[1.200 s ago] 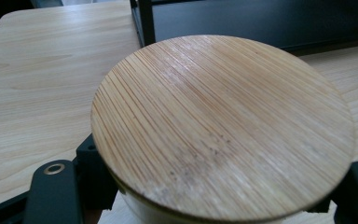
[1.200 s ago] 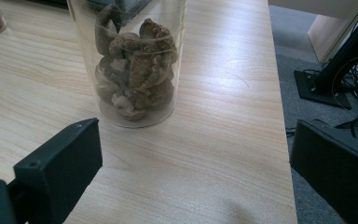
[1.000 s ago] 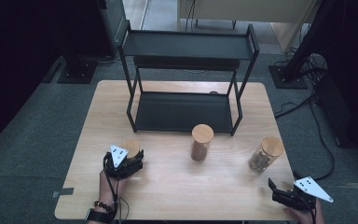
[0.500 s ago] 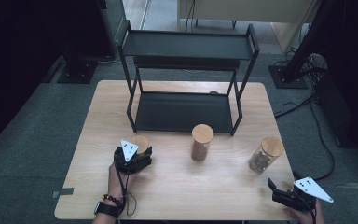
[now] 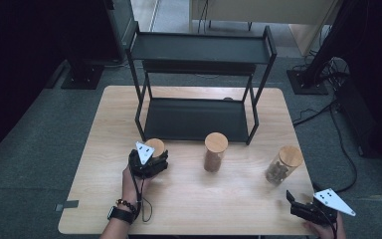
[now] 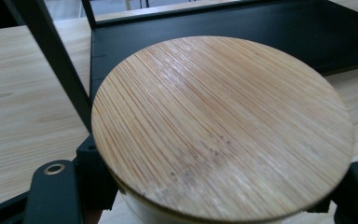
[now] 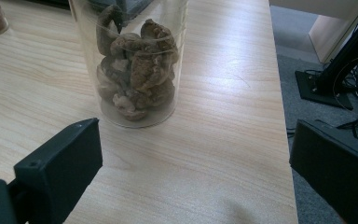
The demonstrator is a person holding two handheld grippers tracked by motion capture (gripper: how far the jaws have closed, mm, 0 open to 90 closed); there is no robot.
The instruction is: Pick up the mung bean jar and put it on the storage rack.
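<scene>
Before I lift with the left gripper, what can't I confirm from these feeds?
- Left jar's contents: its bamboo lid covers them in the left gripper view; the left gripper covers the body in the high view.
- Right jar: top cut off by the frame edge, right gripper view.
- Middle jar: contents too small, high view.

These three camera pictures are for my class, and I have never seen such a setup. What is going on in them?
A person holds a two-jawed claw in each hand. The high view looks down on a wooden table with a black shelf rack and three bamboo-lidded jars. Each other picture comes from a camera riding on a claw. The left claw has its jaws on either side of the left jar. The right claw is open, holds nothing, and faces a jar of brown dried pieces.
</scene>
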